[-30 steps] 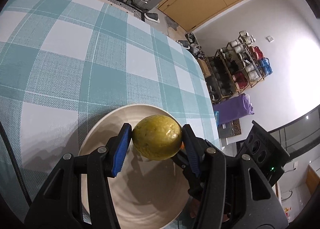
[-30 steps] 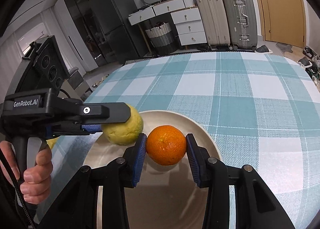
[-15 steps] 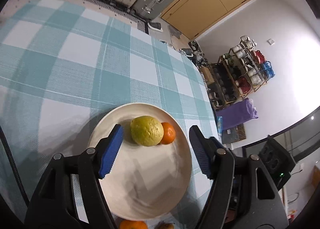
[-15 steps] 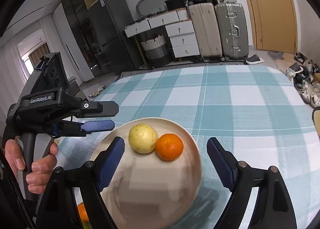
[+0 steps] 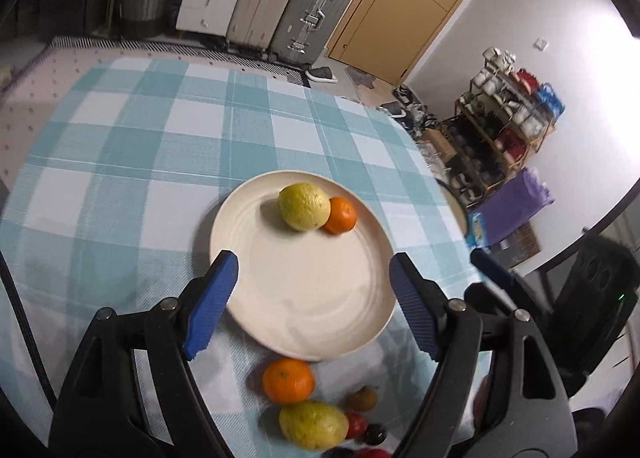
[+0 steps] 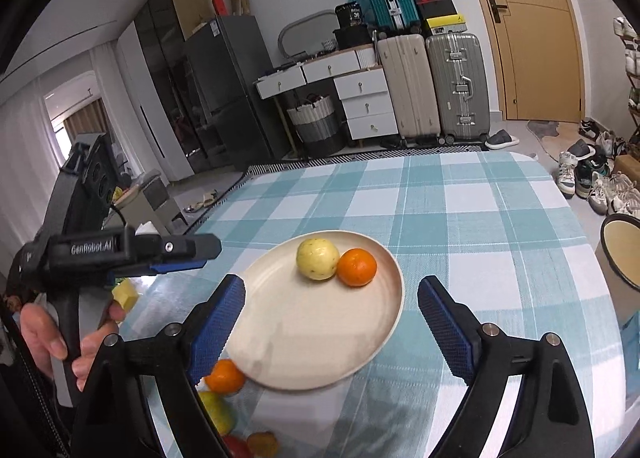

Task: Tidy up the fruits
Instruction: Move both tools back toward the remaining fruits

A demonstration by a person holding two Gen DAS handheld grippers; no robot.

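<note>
With the left gripper and the right gripper both wide apart and holding nothing, a yellow fruit and a small orange sit touching on the plate, which has lots of room, while an orange, another yellow fruit and small red fruits wait on the checked cloth just beside its near edge.

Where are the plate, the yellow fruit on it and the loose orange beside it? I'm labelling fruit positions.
plate (image 5: 304, 298), left wrist view, bare centre.
yellow fruit (image 5: 304, 207), left wrist view, its middle.
loose orange (image 5: 288, 381), left wrist view, its middle.
</note>
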